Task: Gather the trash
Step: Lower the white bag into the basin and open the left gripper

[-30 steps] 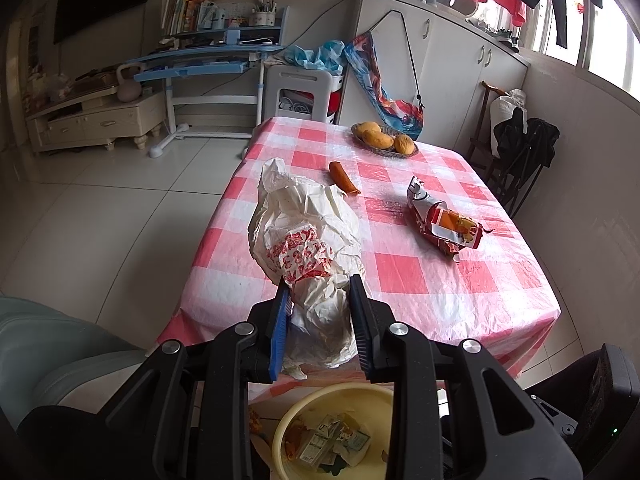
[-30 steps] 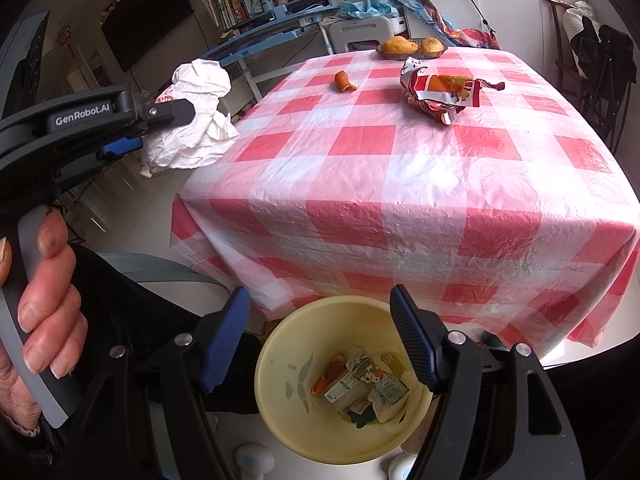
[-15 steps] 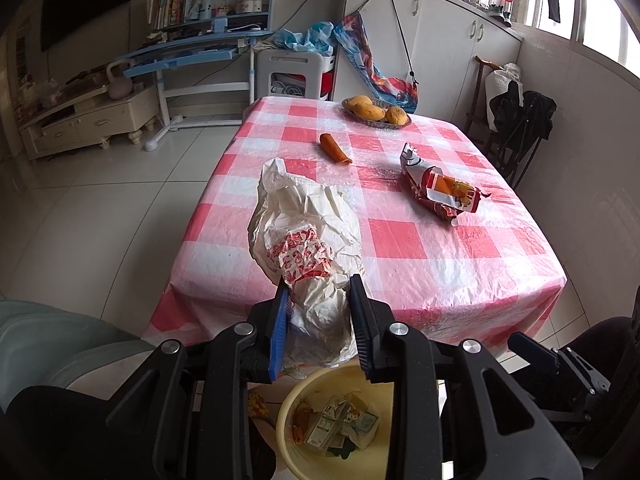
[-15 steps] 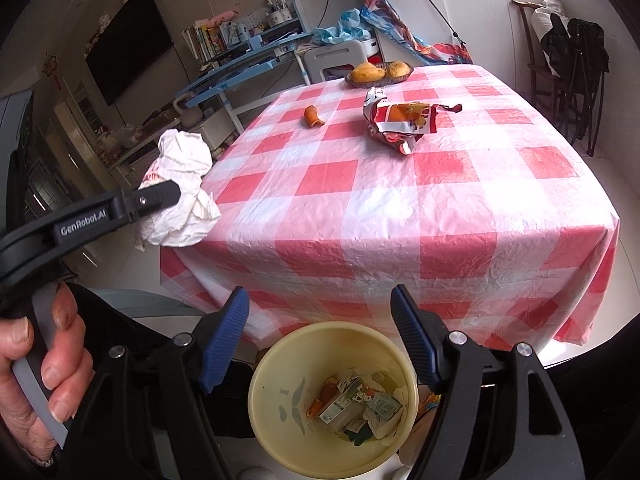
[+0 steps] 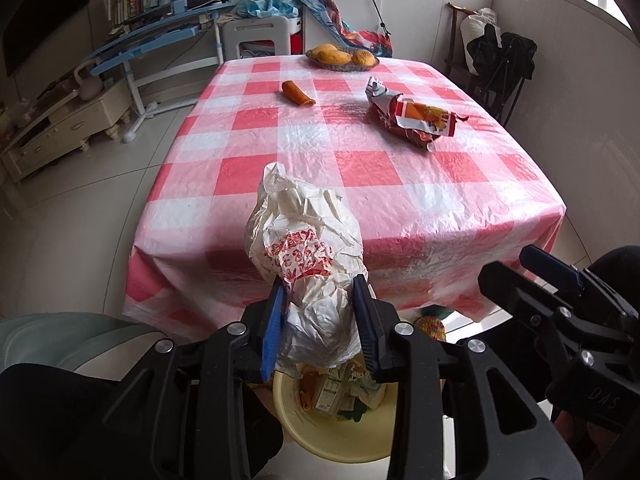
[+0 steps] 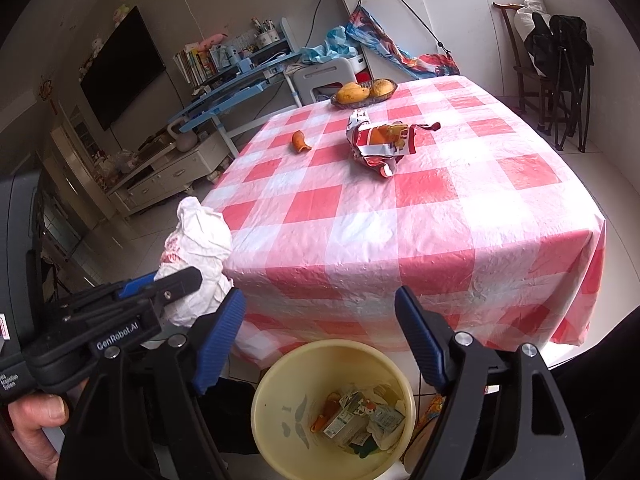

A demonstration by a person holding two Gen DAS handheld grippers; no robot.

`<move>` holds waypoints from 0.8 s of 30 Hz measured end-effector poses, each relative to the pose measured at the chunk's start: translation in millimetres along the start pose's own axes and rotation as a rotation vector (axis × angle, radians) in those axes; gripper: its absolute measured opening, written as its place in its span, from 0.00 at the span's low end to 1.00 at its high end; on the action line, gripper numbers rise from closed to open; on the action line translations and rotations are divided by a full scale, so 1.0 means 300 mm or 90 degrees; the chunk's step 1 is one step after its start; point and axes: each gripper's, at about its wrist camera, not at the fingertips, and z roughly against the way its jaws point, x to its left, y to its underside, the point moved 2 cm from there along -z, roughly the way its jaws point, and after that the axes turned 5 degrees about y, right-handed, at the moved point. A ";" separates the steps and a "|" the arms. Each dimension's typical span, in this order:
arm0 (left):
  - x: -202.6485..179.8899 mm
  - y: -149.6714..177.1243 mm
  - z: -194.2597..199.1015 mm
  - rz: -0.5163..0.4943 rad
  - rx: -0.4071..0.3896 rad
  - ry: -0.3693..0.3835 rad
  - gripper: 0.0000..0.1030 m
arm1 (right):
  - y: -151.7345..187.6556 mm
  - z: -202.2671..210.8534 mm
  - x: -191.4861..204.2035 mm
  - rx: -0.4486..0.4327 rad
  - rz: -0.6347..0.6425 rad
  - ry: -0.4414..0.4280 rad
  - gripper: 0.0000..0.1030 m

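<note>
Holding a crumpled white plastic bag (image 5: pixel 308 264) between closed jaws, the left gripper (image 5: pixel 320 320) hangs in front of the table's near edge, with the bag's long axis running up and away from the fingers and its lower end drooping toward the yellow bin (image 5: pixel 340 428) on the floor just below. The bin, already part-filled with cartons and scraps, sits under and slightly to the right of the bag in the left wrist view, so the drop appears to call only for a small shift over the rim. Spread wide and holding nothing, the right gripper (image 6: pixel 320 340) frames the same bin (image 6: pixel 280 400) from above. Farther out on the checked tablecloth (image 5: pixel 360 168) lie a torn snack wrapper (image 5: pixel 412 118) and an orange peel (image 5: pixel 297 93), both nearer the right gripper's side, and beyond them a fruit dish (image 5: pixel 342 57)
</note>
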 end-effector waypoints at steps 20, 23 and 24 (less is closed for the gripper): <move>0.025 -0.026 0.030 0.023 -0.036 -0.017 0.56 | 0.002 0.003 -0.006 0.000 -0.002 0.002 0.74; 0.044 -0.033 0.042 0.041 -0.050 -0.023 0.59 | 0.003 0.002 -0.006 0.000 -0.002 0.003 0.75; 0.052 -0.034 0.046 0.048 -0.056 -0.026 0.60 | 0.003 0.002 -0.006 0.000 -0.002 0.003 0.75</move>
